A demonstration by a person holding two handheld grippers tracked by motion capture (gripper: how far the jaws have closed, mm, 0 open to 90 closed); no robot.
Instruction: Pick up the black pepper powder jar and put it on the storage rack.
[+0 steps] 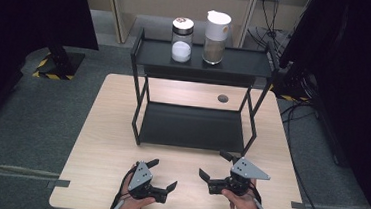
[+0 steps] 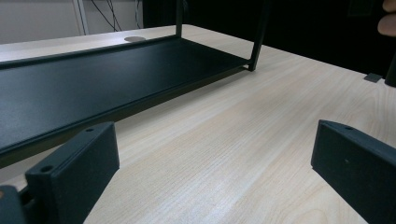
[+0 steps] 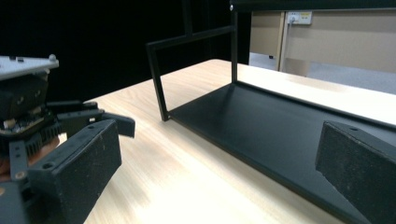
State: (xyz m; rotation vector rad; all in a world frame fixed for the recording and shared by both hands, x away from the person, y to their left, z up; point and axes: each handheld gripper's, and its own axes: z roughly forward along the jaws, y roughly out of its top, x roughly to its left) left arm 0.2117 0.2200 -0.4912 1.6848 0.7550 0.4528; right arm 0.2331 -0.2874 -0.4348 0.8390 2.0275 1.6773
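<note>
A black two-tier rack (image 1: 202, 60) stands on the pale wooden table (image 1: 105, 143). On its top shelf sit a glass jar with a black lid and white powder (image 1: 182, 40) and a white-lidded jar with brown contents (image 1: 216, 36). The lower shelf (image 1: 192, 126) (image 2: 70, 88) (image 3: 261, 121) is bare. Near the table's front edge, my left gripper (image 1: 163, 174) (image 2: 215, 177) is held open over bare wood, with nothing between its jaws. My right gripper (image 1: 214, 166) (image 3: 217, 177) is open too, just in front of the rack's right front leg. The left gripper (image 3: 28, 107) also appears at the left of the right gripper view.
A round grommet (image 1: 222, 98) marks the tabletop behind the rack. Dark curtains (image 1: 30, 7) hang on both sides, and cables (image 1: 298, 108) trail on the floor at the right. Open wood lies between the rack's front and the table's near edge.
</note>
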